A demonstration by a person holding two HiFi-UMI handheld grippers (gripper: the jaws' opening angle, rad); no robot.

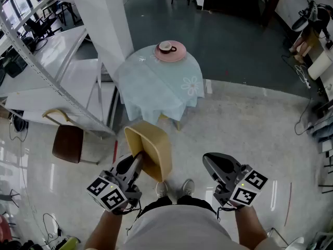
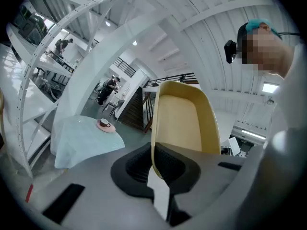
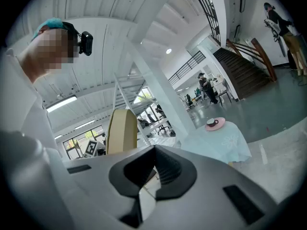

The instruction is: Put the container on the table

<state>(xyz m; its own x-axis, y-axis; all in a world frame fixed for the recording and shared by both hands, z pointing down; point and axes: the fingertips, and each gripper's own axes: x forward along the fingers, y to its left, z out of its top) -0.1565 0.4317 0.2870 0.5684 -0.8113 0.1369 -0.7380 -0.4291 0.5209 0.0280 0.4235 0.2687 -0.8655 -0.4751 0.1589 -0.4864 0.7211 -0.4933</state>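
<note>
The container (image 1: pixel 151 147) is a tan-yellow tray with a raised rim, held upright on edge above the floor. My left gripper (image 1: pixel 138 158) is shut on its lower rim; in the left gripper view the container (image 2: pixel 184 119) rises from between the pads of that gripper (image 2: pixel 154 169). My right gripper (image 1: pixel 208 160) hangs beside it to the right, shut and holding nothing. From the right gripper (image 3: pixel 154 174) the container (image 3: pixel 122 131) shows edge-on at left. The round table (image 1: pixel 156 82) with a pale blue cloth stands ahead, a few steps away.
A pink plate with a cup (image 1: pixel 170 50) sits at the table's far edge. A white pillar (image 1: pixel 106 20) and a white metal frame (image 1: pixel 52 72) stand left of the table. A brown chair (image 1: pixel 67 142) is on the floor at left. Cables (image 1: pixel 304 113) lie at right.
</note>
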